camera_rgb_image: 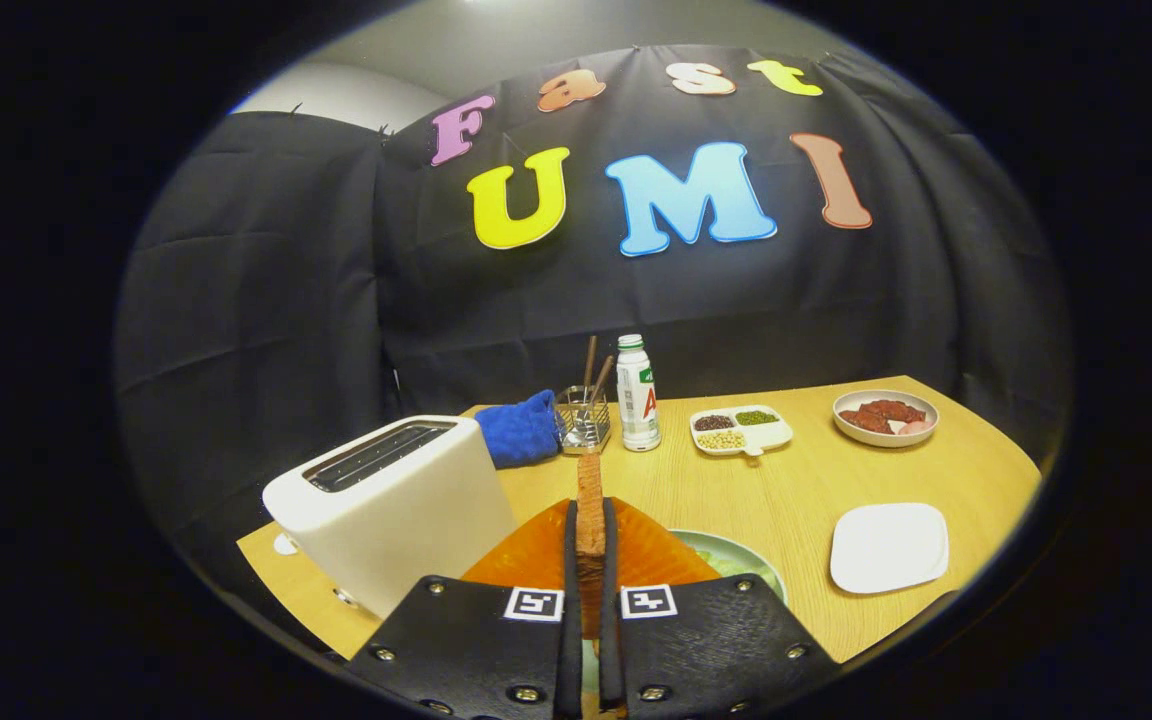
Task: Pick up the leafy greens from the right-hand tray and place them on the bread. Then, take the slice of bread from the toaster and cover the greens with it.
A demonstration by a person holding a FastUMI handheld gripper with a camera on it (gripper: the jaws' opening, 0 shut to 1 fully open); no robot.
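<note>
The hand-held gripper (590, 560) pinches the bread (590, 505) edge-on, up beside the toaster (391, 510). Last step, I think: next lower it flat onto the greens (736, 560) just below.

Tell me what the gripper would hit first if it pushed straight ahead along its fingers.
Shut on the upright brown bread slice, the gripper points toward the clear holder with wooden chopsticks beside the blue cloth. That holder looks first in line, though depth is uncertain.
</note>
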